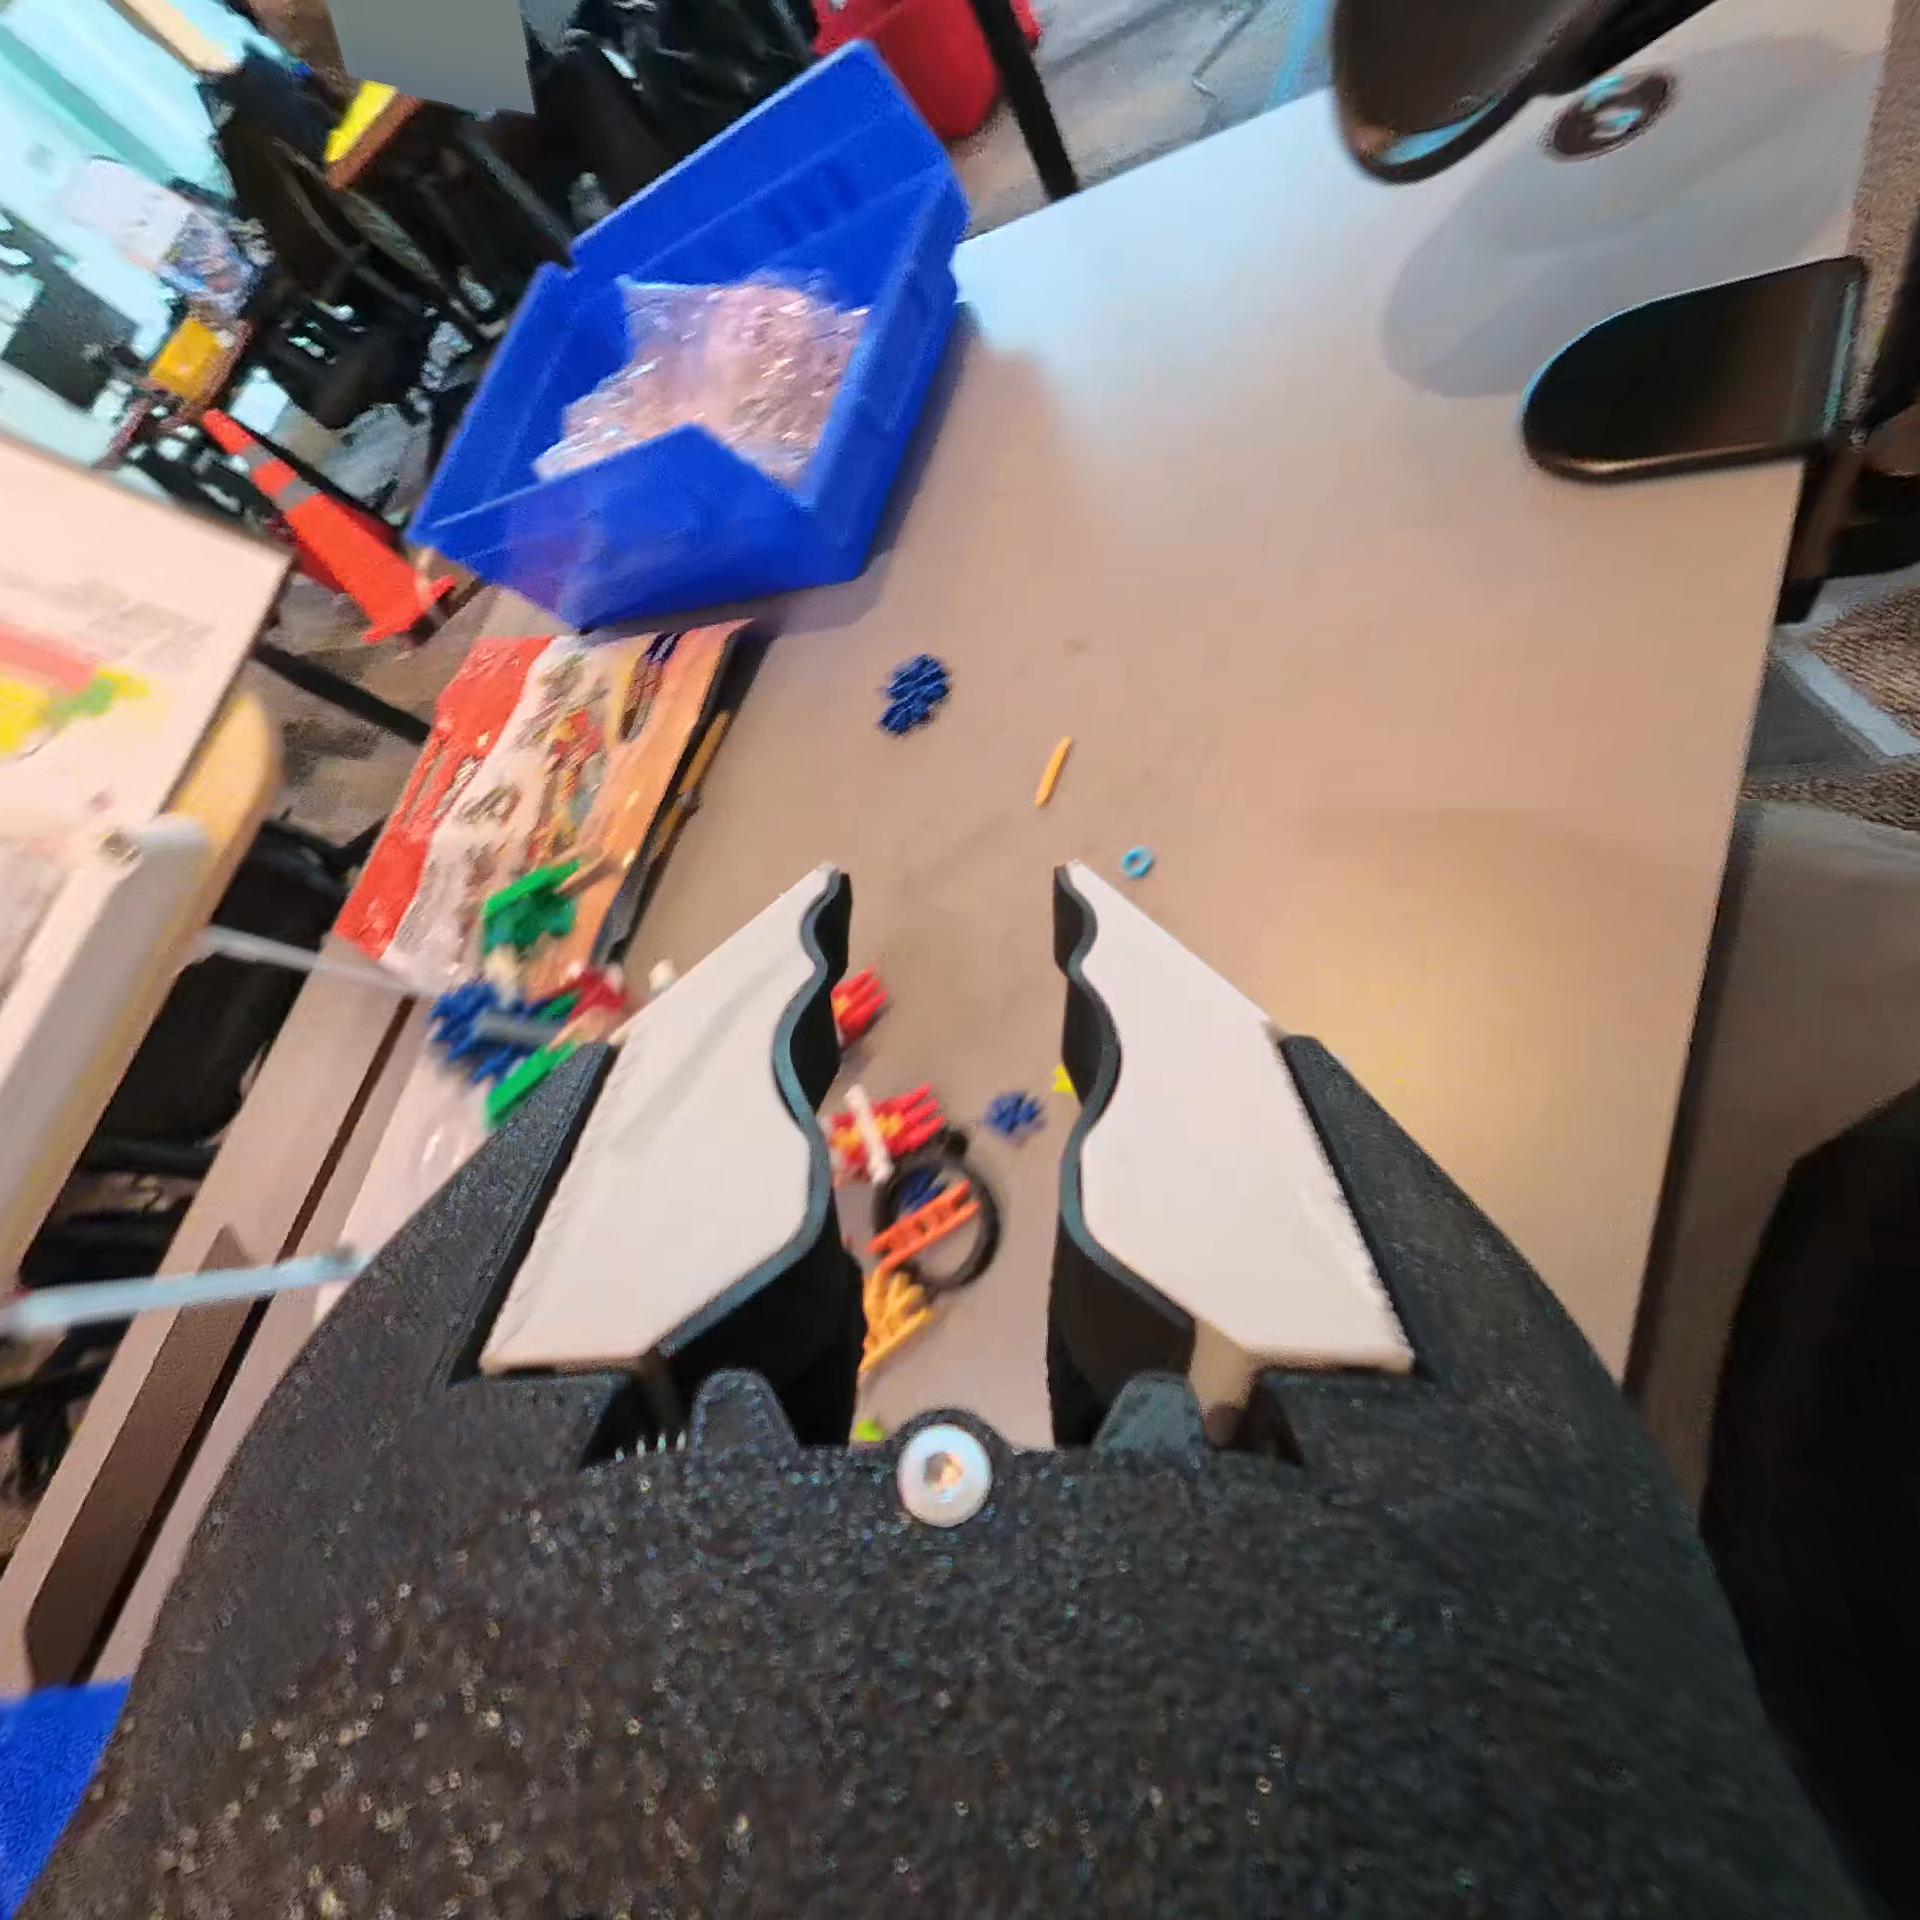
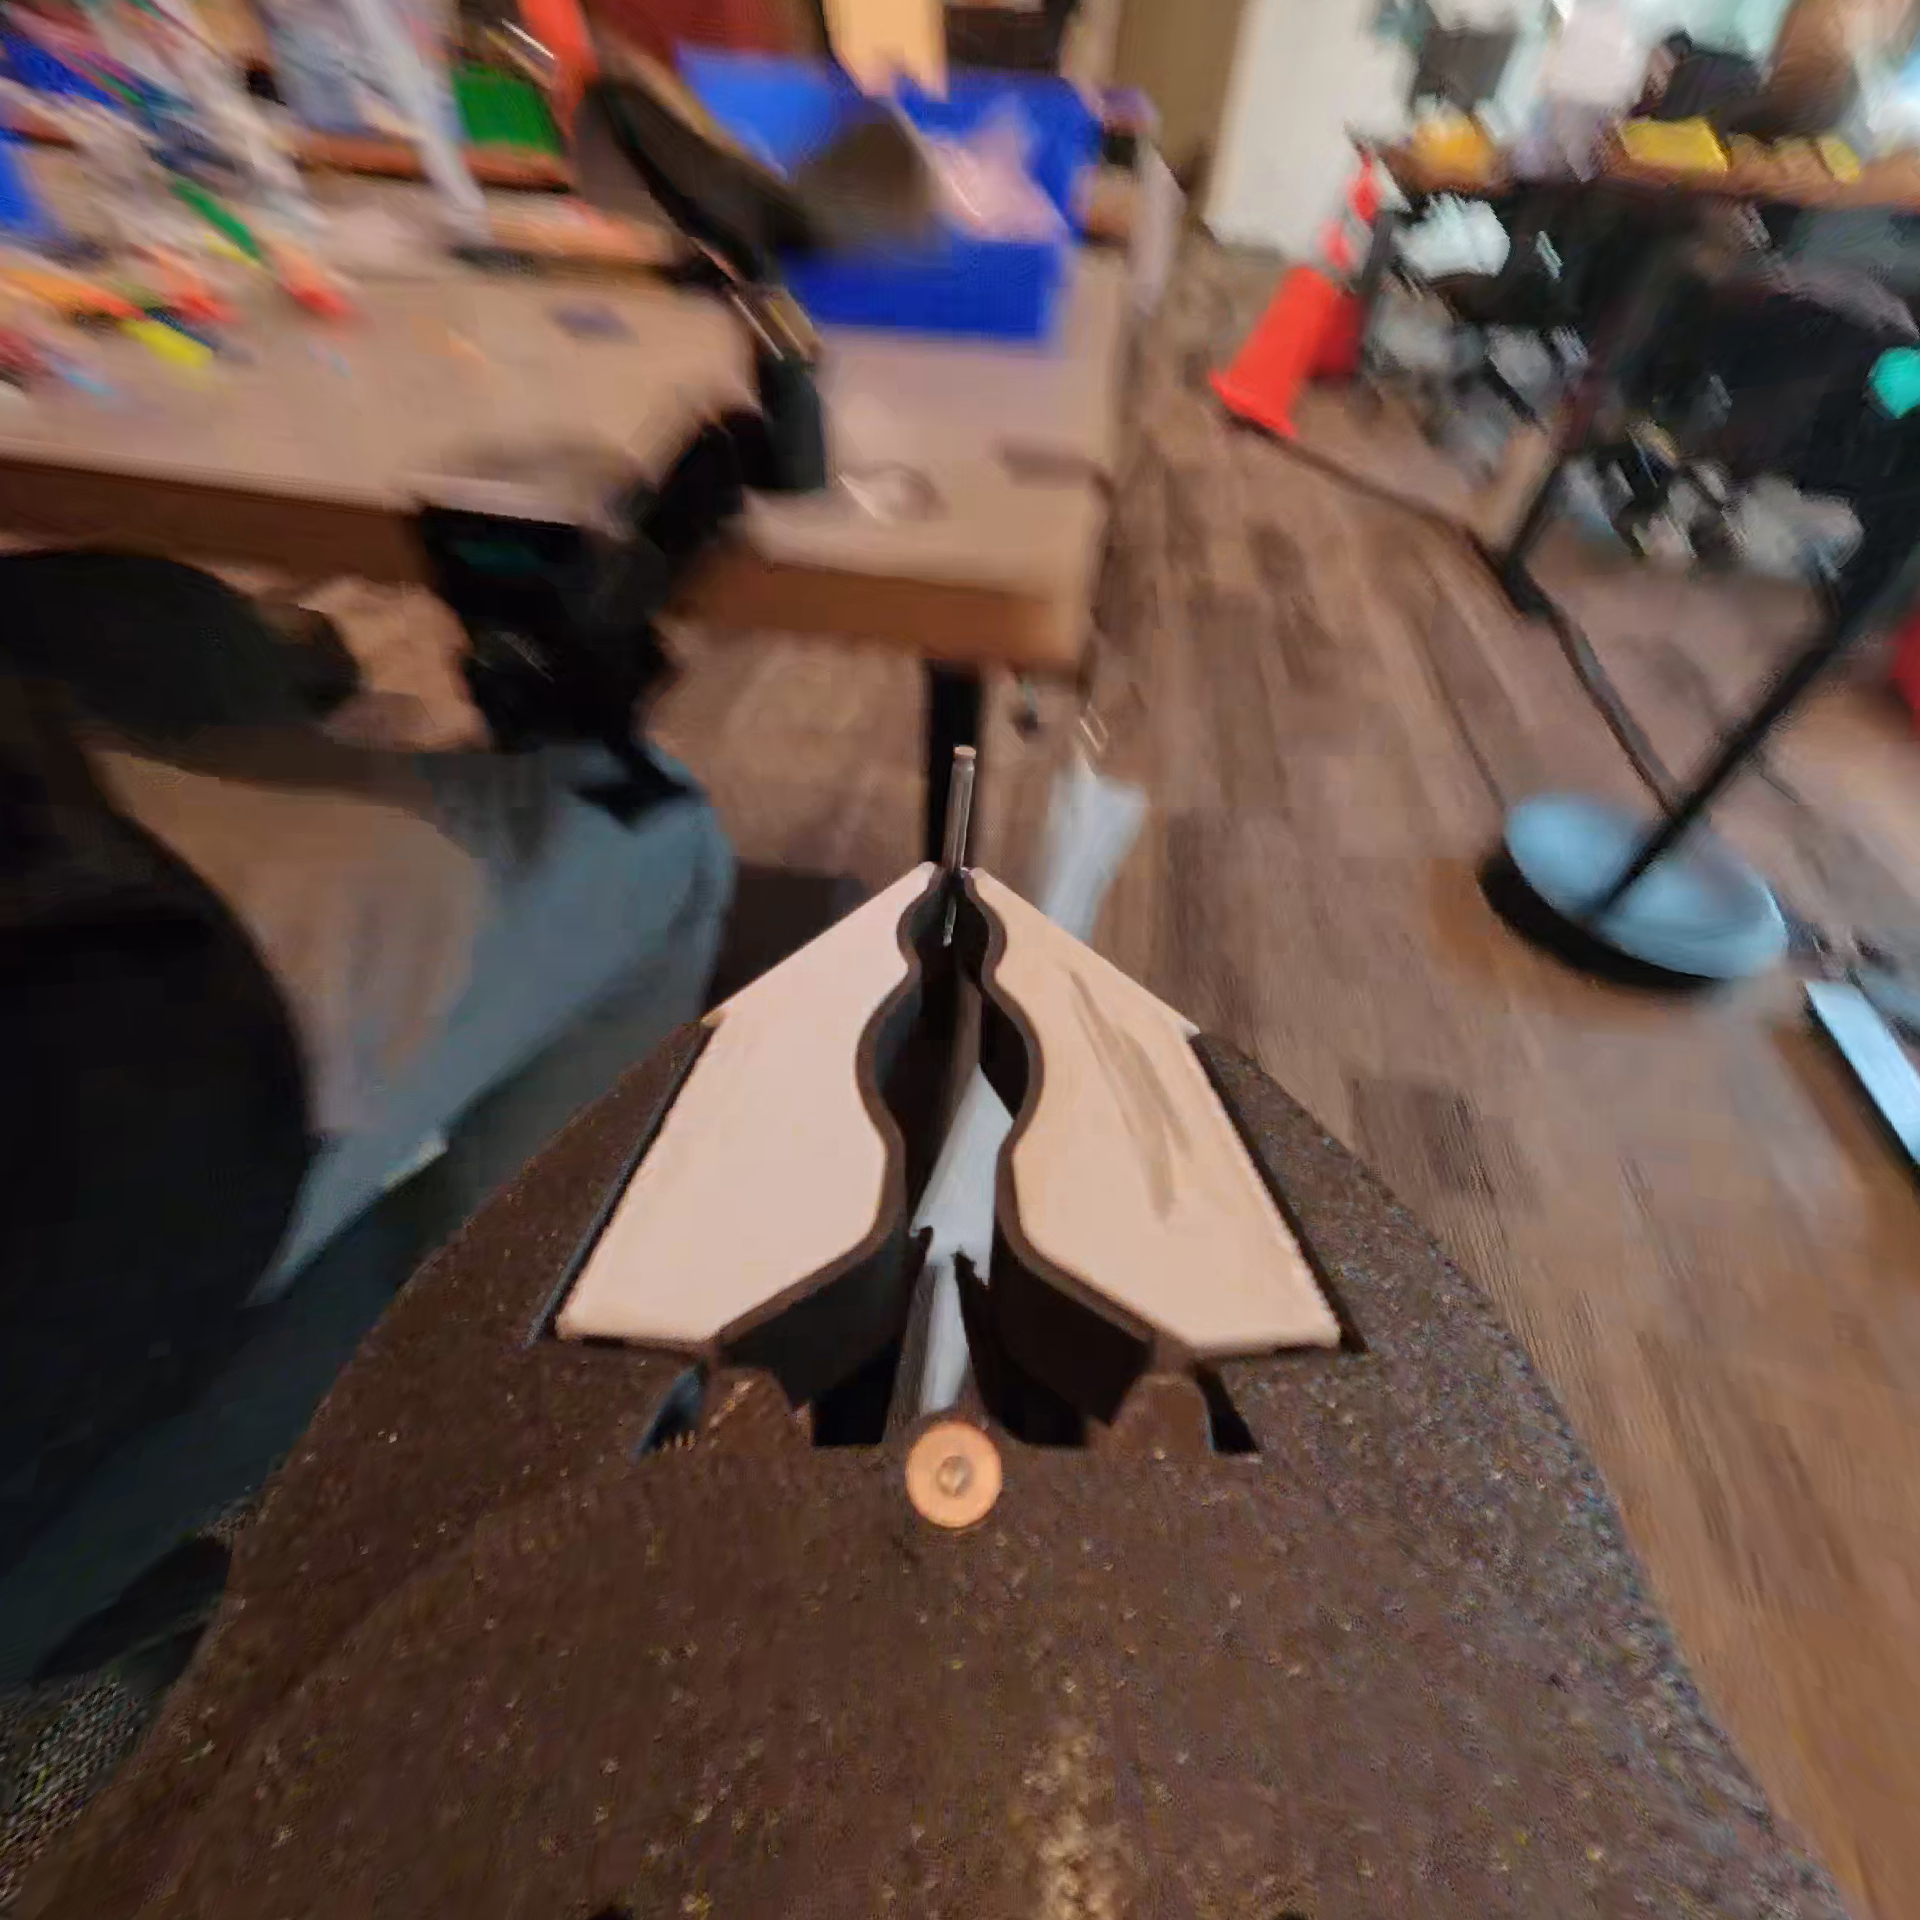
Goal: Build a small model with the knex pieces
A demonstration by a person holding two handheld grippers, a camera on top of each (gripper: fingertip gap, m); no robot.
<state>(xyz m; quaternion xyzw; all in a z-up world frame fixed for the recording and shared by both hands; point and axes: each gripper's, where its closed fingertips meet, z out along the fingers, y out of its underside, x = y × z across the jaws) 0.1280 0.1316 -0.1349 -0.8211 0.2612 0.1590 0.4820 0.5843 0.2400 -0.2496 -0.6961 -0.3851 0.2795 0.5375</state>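
A light tan desk (image 1: 1351, 623) is set on a brown wood-look floor (image 2: 1455, 1143). An orange traffic cone (image 2: 1283, 348) is parked by a black-framed table (image 2: 1558, 187). A lamp stand with a round base (image 2: 1642, 894) is seen on the floor. Everything's pretty blurry.

Left gripper (image 1: 951, 883): rough, speckled black plastic body; smooth matt pale fingers (image 1: 717, 1091). Bin (image 1: 675, 540): glossy blue plastic, holding crinkled clear film (image 1: 727, 364). Table (image 1: 1299, 571): smooth matt laminate. Right gripper (image 2: 956, 883): same grainy plastic, gripping a thin metallic-looking rod (image 2: 961, 810). Floor (image 2: 1403, 1039): wood-grain finish.
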